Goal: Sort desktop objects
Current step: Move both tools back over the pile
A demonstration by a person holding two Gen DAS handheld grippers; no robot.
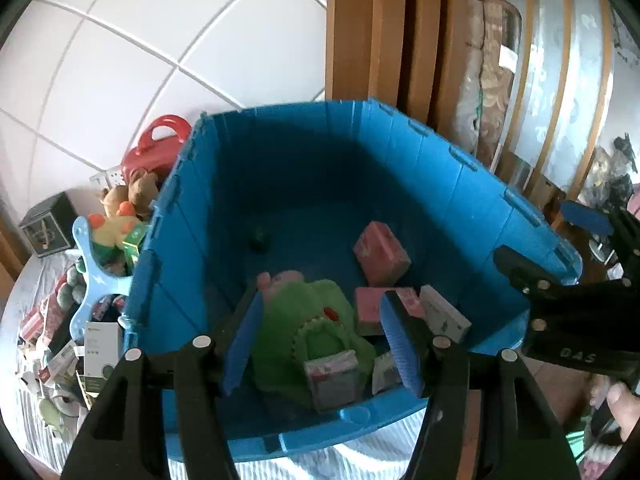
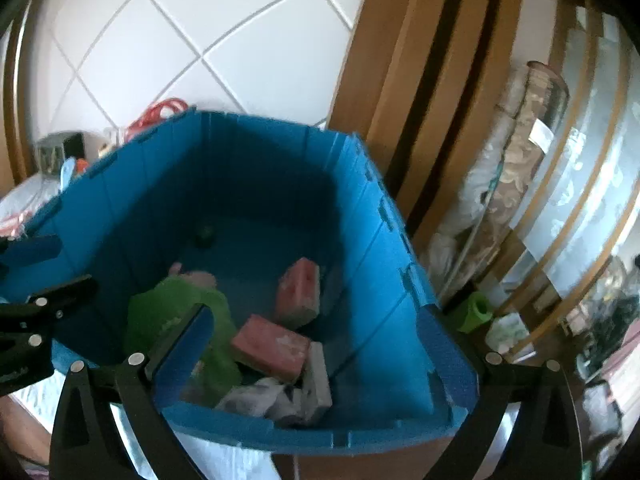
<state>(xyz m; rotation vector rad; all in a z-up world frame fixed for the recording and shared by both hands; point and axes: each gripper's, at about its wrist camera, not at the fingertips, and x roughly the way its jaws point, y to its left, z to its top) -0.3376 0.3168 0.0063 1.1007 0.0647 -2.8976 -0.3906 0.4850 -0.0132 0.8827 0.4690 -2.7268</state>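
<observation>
A blue plastic bin [image 1: 224, 200] [image 2: 160, 184] fills both views. In it lie a green plush toy [image 1: 312, 320] [image 2: 160, 304], two pink boxes [image 1: 382, 254] [image 2: 272, 344], a white box [image 1: 444, 312] [image 2: 318, 376], a small wrapped packet [image 1: 332, 376] and a dark little ball [image 1: 259, 238]. My left gripper [image 1: 320, 344] hangs over the bin's near side, open, its blue pads apart above the plush and not pressing it. My right gripper [image 2: 316, 352] is open very wide over the bin's near right corner, holding nothing. Each gripper shows at the edge of the other's view.
Left of the bin, the table is crowded with plush toys [image 1: 128, 200], a red handled case [image 1: 160, 140], a light blue plastic piece [image 1: 86, 280] and small boxes [image 1: 96, 344]. A wooden door frame [image 1: 380, 32] and rolled mats [image 1: 492, 80] stand behind. A green cup [image 2: 476, 310] sits right of the bin.
</observation>
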